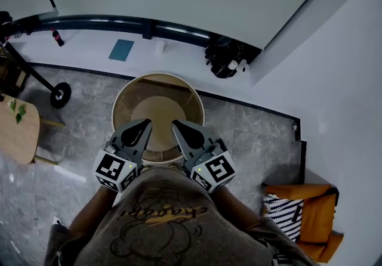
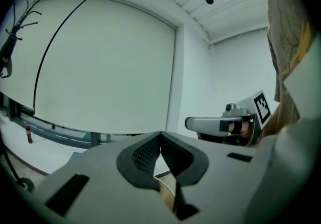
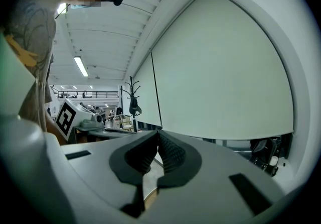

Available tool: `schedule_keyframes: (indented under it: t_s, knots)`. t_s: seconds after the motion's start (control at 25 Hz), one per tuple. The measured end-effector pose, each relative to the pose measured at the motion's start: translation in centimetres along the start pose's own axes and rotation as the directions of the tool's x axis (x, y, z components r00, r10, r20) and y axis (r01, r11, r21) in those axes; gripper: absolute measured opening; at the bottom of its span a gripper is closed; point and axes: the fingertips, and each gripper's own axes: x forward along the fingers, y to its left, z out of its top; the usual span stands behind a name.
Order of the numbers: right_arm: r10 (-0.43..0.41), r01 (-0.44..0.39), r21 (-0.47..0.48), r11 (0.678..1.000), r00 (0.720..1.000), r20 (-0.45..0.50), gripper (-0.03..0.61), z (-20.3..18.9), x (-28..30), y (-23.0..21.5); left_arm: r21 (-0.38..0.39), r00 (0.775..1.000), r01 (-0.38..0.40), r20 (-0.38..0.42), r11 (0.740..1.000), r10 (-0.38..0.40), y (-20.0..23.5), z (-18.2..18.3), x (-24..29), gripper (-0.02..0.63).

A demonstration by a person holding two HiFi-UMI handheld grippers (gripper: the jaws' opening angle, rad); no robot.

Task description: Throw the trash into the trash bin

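Mid-frame, the left gripper (image 1: 142,127) and right gripper (image 1: 181,127) hover over the trash bin (image 1: 158,74), jaws shut and empty. Dipping lower could knock its rim.

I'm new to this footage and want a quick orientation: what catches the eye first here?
The round trash bin, standing on the grey floor, fills the middle of the head view. Over its near rim hang the left gripper and the right gripper, side by side, both shut and holding nothing. An orange cushion sits at the lower right.
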Motion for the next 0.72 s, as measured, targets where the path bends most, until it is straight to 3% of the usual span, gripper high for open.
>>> schedule_keyframes:
  t_s: [0.44,0.72]
  knots:
    - [0.005,-0.005,0.009,1.0,1.0,0.011,0.02,-0.1,0.5,0.3,-0.059,0.999,-0.026,-0.028,0.998,0.025,0.9,-0.9,-0.6,0.02]
    - [0.009,-0.009,0.013,1.0,1.0,0.011,0.02,-0.6,0.6,0.6,-0.052,0.999,-0.029,-0.023,0.998,0.028,1.2,-1.2,-1.0,0.02]
